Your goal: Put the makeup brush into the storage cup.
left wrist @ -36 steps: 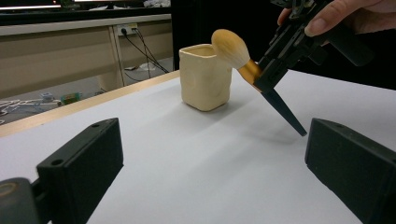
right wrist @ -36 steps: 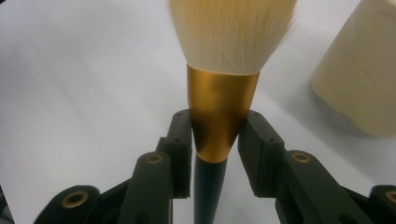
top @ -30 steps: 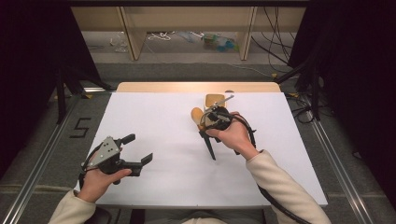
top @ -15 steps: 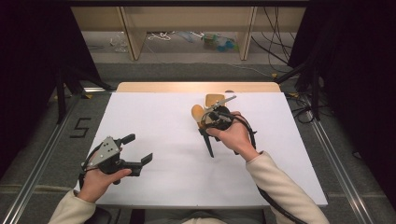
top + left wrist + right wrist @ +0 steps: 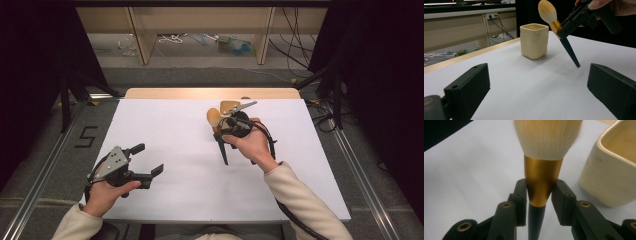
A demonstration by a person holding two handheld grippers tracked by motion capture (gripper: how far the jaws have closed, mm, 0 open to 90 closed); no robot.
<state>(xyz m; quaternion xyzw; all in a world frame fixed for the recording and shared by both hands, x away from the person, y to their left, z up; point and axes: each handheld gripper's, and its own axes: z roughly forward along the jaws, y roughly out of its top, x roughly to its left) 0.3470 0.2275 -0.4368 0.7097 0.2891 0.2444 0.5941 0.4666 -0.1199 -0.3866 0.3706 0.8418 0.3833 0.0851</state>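
While my right hand-held gripper (image 5: 539, 195) clamps the makeup brush (image 5: 557, 27) by its gold collar, just beside the cream cup (image 5: 534, 40), bristles up, I judge dropping it in comes next (left hand-held gripper (image 5: 150, 160) gapes, idle).

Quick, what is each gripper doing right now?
Left gripper: open, holding nothing.
Right gripper: shut on the makeup brush, at its gold collar, beside the cup.

Bright, even light from overhead is falling on the white table (image 5: 165, 125), while the surrounding room is staying dark. Soft shadows are lying beside the cup (image 5: 534, 40) and under the brush (image 5: 560, 31). Up close, the nearest jaws are blurring slightly; no glare is showing.
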